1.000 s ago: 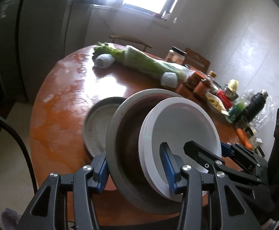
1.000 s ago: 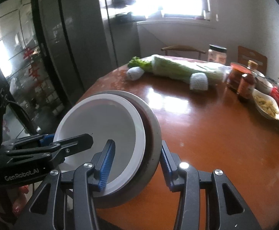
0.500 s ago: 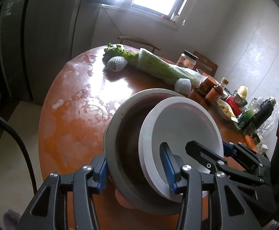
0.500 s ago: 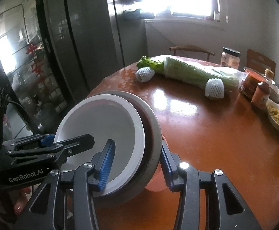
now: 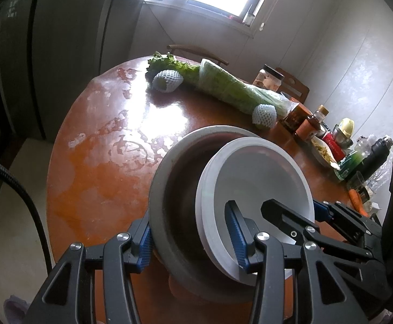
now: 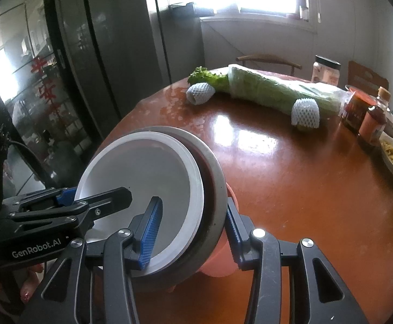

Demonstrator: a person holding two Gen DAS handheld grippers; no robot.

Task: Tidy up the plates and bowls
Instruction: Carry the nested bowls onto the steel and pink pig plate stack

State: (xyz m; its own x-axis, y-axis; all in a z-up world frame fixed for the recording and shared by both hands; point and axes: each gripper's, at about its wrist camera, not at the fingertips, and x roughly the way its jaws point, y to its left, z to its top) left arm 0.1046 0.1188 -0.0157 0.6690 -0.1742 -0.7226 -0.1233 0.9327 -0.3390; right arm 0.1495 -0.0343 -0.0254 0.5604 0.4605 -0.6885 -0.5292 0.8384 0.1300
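Dishes stacked and held between both tools: a white bowl (image 5: 256, 189) nested in a grey plate (image 5: 169, 189), with an orange piece (image 6: 218, 264) peeking out underneath. The left gripper (image 5: 191, 240) clamps one side of the stack, rim squeezed between its blue pads; the right gripper (image 6: 191, 232) pinches the opposite side the same way. The whole stack hangs tilted over the near edge of the round wooden table (image 6: 304, 189). Lettuce (image 6: 272, 89) and jars (image 6: 358, 108) sit well apart at the far side. This looks like the carrying step. Next, I'd judge, both hands must level the stack together and set it down before letting go.
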